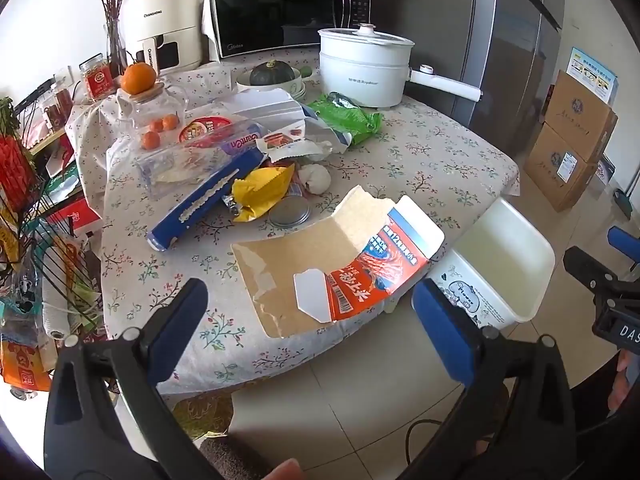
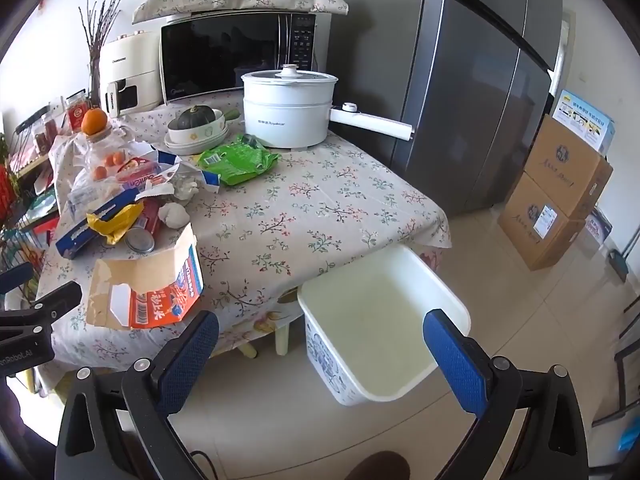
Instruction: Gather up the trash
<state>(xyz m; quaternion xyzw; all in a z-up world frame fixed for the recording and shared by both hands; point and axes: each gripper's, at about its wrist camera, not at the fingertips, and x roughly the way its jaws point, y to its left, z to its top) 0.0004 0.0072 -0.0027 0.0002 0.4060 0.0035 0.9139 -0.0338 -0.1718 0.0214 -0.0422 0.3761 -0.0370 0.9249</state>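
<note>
Start of the trash collection, seen from both wrist views. My left tongs (image 1: 310, 312) and right tongs (image 2: 322, 354) are both spread wide and empty, grasping nothing, each hanging off the near edge of the desk (image 2: 320, 208). The white bin (image 2: 380, 320) stands on the floor just beside the desk's corner, and its inside looks bare, so I judge that nothing has been collected yet. All the trash is still on the desk: a torn cardboard box (image 1: 336, 264) flattened at the near edge, a blue wrapper (image 1: 200, 200), a crumpled yellow wrapper (image 1: 262, 190), a round metal lid (image 1: 289, 211), a wad of paper (image 1: 316, 178) and a green bag (image 1: 348, 118) farther back. The cardboard box lies nearest the left tongs, a likely first pick.
</note>
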